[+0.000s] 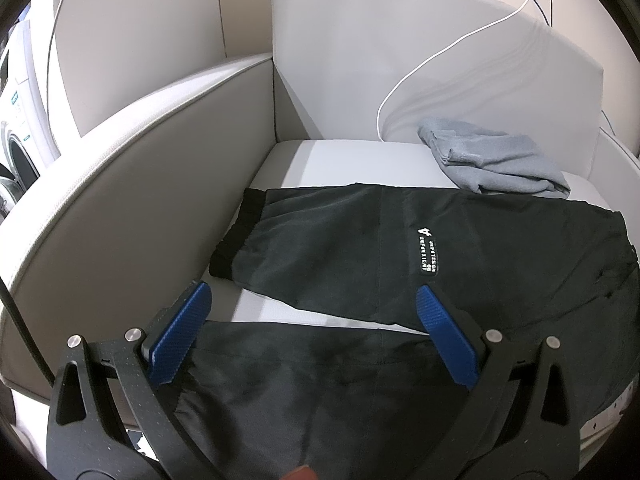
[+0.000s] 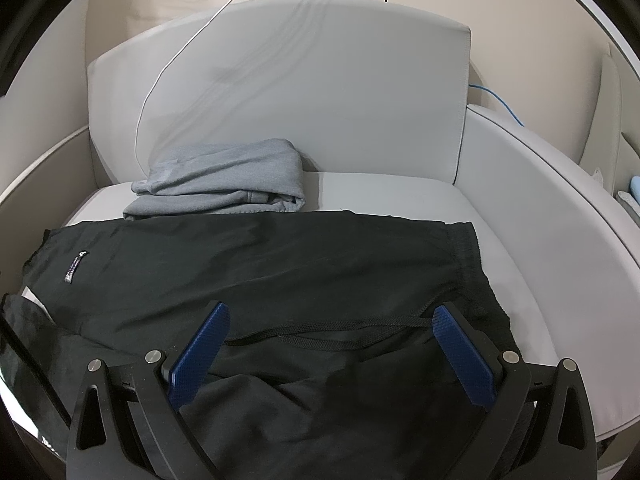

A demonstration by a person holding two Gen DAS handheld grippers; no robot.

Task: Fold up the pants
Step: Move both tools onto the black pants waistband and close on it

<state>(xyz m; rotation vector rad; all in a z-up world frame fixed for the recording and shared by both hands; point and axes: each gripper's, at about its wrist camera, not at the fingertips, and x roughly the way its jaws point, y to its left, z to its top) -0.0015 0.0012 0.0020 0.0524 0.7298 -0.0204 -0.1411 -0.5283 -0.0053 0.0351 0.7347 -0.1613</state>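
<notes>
Black pants (image 1: 360,256) lie spread across the seat of a grey armchair (image 1: 304,160). They carry a small white-lettered label (image 1: 427,256). In the left wrist view the two legs run apart with a strip of seat between them. My left gripper (image 1: 312,300) is open over the near leg, holding nothing. In the right wrist view the pants (image 2: 280,264) show their waistband and a black drawstring (image 2: 320,332). My right gripper (image 2: 330,316) is open above the waist end, holding nothing.
A folded grey garment (image 2: 224,184) lies at the back of the seat, also in the left wrist view (image 1: 492,160). A white cable (image 2: 160,72) hangs down the backrest. The chair's curved arms (image 2: 560,216) enclose the seat. A washing machine (image 1: 16,128) stands far left.
</notes>
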